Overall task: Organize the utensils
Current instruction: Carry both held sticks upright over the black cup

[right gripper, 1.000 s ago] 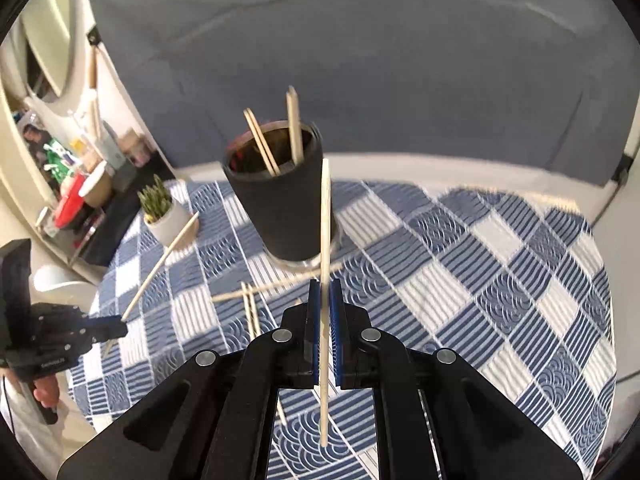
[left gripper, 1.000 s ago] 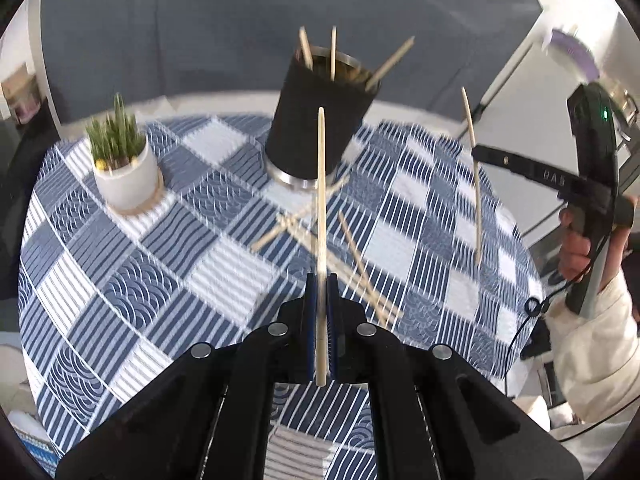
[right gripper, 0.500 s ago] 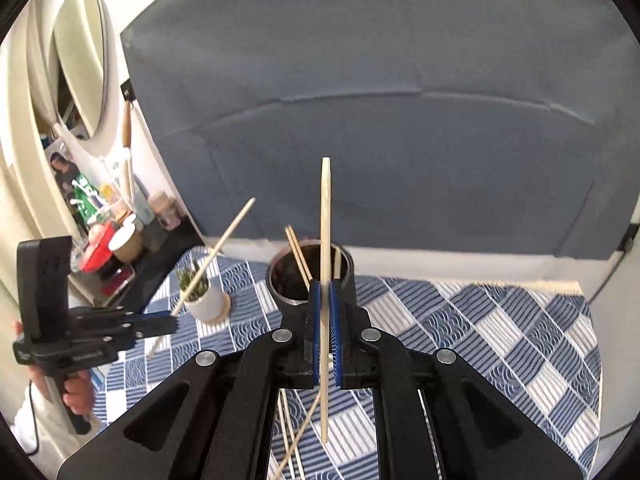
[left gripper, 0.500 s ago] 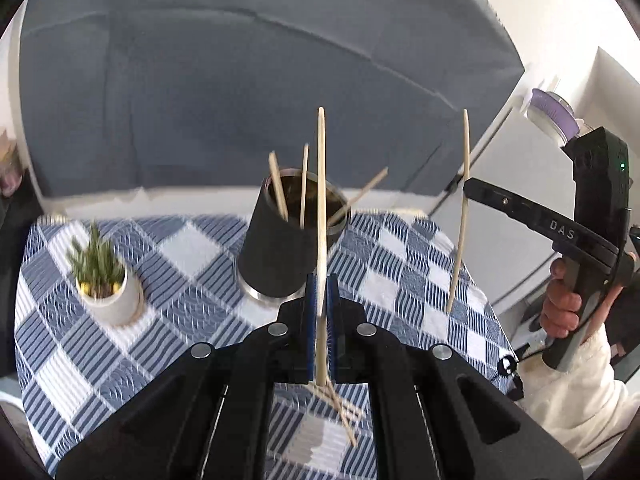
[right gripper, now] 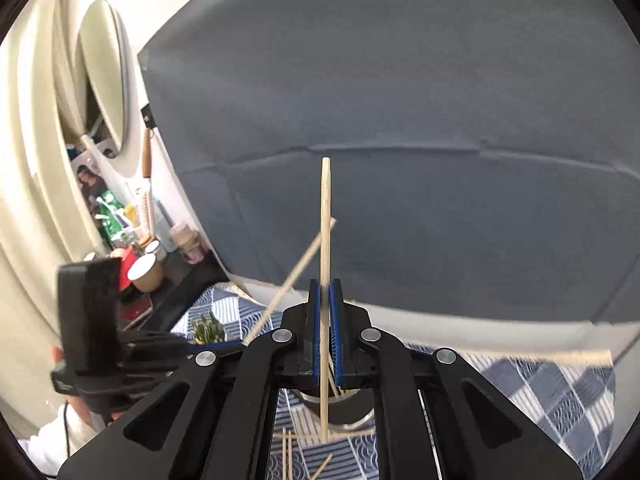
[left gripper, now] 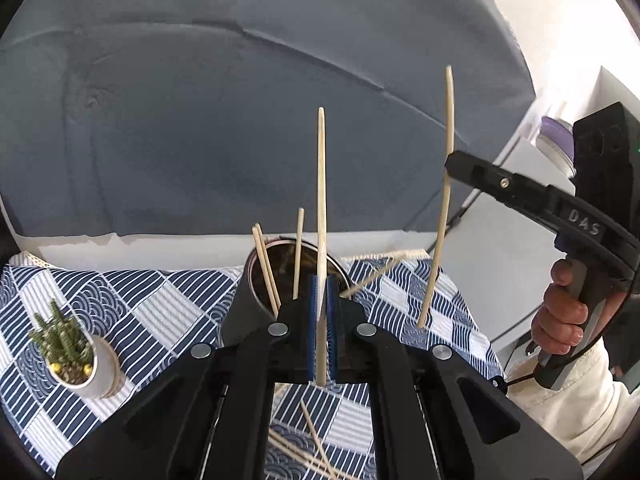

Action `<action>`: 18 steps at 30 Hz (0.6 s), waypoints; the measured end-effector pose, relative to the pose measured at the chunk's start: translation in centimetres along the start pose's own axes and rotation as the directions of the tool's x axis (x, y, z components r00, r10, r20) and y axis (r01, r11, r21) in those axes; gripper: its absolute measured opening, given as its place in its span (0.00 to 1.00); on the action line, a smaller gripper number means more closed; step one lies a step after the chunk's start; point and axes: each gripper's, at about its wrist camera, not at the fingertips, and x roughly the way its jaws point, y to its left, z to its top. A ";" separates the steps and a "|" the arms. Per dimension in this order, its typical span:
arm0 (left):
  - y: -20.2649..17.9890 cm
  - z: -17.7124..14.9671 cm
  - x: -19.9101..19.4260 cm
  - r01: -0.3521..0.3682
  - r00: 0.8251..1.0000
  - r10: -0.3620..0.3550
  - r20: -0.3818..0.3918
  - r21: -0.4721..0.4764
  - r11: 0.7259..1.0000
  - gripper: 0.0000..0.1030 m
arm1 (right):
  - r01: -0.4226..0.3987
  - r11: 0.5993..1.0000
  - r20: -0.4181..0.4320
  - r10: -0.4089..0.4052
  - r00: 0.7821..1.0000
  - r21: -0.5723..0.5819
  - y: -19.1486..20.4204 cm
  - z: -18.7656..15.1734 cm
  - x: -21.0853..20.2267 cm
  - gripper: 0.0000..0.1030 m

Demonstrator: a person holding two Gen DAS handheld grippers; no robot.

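Observation:
My left gripper (left gripper: 321, 292) is shut on a wooden chopstick (left gripper: 321, 200) held upright, just in front of a black cylindrical holder (left gripper: 248, 300) with several chopsticks in it. My right gripper (right gripper: 325, 296) is shut on another upright chopstick (right gripper: 325, 232), above the same holder (right gripper: 344, 408). In the left wrist view the right gripper (left gripper: 454, 168) shows at the right with its chopstick (left gripper: 442, 216). In the right wrist view the left gripper (right gripper: 236, 346) shows at the left with its chopstick (right gripper: 296, 268). Loose chopsticks (left gripper: 308, 440) lie on the tablecloth.
A small potted plant (left gripper: 76, 356) stands at the left on the blue checked tablecloth (left gripper: 160, 304). A grey backdrop (left gripper: 240, 120) hangs behind the table. A side shelf with jars and cups (right gripper: 148, 264) stands at the far left.
Both grippers have tilted up and moved closer to the holder with their chopsticks. The holder now sits low behind the fingers in both views.

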 end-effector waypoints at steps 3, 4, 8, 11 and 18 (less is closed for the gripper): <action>0.8 0.4 1.4 0.008 1.000 -0.008 0.006 -0.029 1.000 0.05 | -0.028 1.000 0.017 0.028 0.999 -0.009 -0.4 0.9 1.1 0.05; 1.0 0.6 1.8 0.008 1.000 -0.008 0.009 -0.034 0.999 0.05 | -0.038 0.999 0.019 0.038 0.999 -0.008 -0.6 1.1 1.5 0.05; 1.6 0.8 3.4 0.036 0.998 -0.034 0.047 -0.058 0.998 0.05 | -0.056 0.998 0.019 0.056 0.998 0.006 -1.1 1.4 3.8 0.05; 2.0 0.8 4.5 0.052 0.997 -0.048 0.066 -0.073 0.996 0.05 | -0.062 0.998 0.015 0.062 0.998 0.007 -1.4 1.1 5.1 0.05; 3.1 0.1 7.3 0.085 0.993 -0.075 0.089 -0.109 0.990 0.05 | -0.064 0.998 -0.037 0.063 0.997 -0.021 -1.5 -0.6 7.9 0.05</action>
